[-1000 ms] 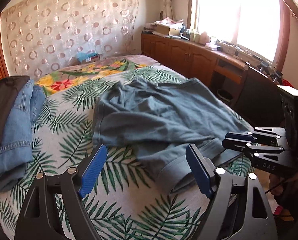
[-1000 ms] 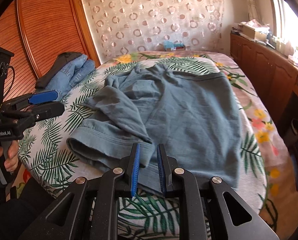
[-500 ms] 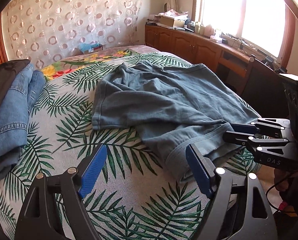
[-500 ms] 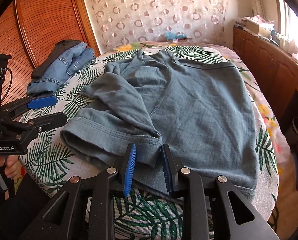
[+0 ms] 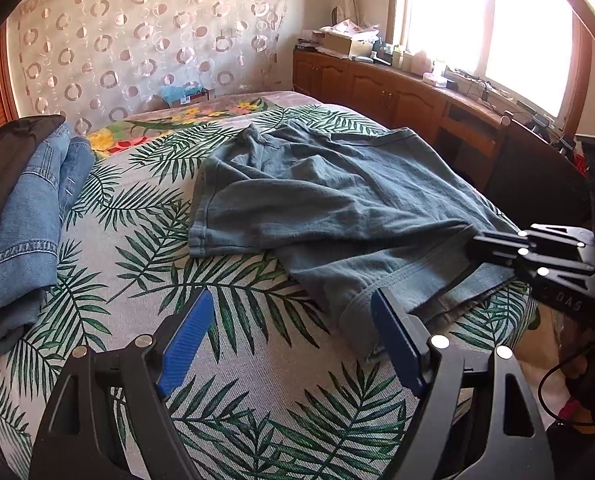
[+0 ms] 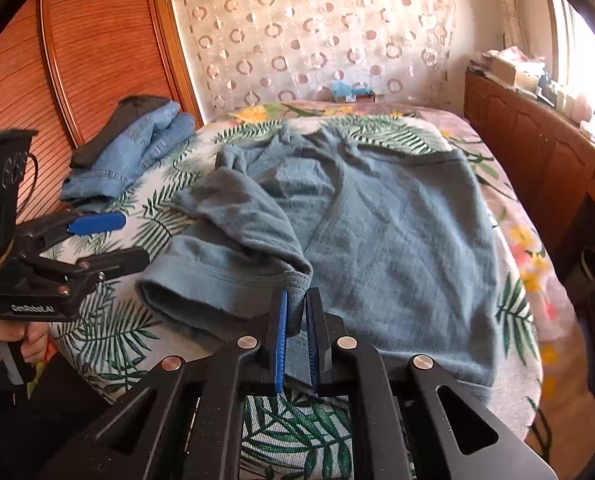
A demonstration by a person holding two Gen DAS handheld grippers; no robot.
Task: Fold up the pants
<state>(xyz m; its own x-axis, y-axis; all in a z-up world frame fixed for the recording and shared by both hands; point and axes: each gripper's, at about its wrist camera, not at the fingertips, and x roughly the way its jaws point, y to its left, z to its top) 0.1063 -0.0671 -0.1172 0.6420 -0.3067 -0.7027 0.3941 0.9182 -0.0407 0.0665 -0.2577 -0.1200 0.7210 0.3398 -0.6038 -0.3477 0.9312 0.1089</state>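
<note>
The pants (image 6: pixel 397 240) are soft grey-blue knit with ribbed, stitched hems, spread rumpled across the bed (image 5: pixel 257 380), whose leaf-print cover is coarsely woven. One leg is folded back over the other near the bed's near edge. The right gripper (image 6: pixel 296 304) has just been closing and now pinches the folded leg's hem corner between its ridged blue pads. The left gripper (image 5: pixel 289 340) stands wide open over bare cover, the other leg's hem just beside its right finger. Folded jeans (image 5: pixel 25 232) lie at the bed's left edge.
</note>
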